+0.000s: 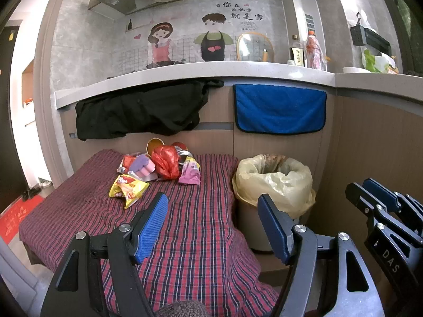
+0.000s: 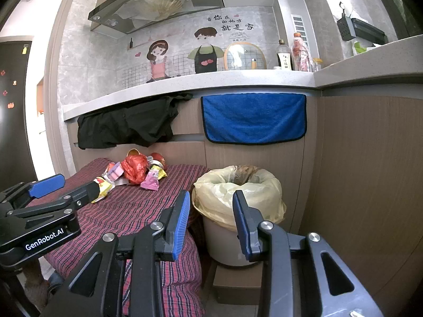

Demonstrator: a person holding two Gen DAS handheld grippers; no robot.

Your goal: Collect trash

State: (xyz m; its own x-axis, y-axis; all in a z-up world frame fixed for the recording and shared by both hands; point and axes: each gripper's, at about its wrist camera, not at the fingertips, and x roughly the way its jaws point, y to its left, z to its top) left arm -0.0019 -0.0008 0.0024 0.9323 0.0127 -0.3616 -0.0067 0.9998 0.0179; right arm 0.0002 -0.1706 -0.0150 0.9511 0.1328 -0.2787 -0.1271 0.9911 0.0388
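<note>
trash (image 1: 156, 167) lies in a heap at the far end of a plaid cloth (image 1: 185, 237), just below a black garment (image 1: 137, 116) that hangs from the counter (image 1: 185, 72): a yellow packet (image 1: 128, 188) nearest, a red bag (image 1: 165, 161) in the middle, a pink packet (image 1: 189, 175) to its right, cans behind. a bin (image 1: 273, 185) with a yellowish liner stands just right of the cloth, under a blue towel (image 1: 280, 111). the left gripper (image 1: 212, 227) hangs over the near cloth, jaws wide apart, nothing between them. the right gripper (image 2: 211, 222) faces the bin, jaws parted and empty.
</note>
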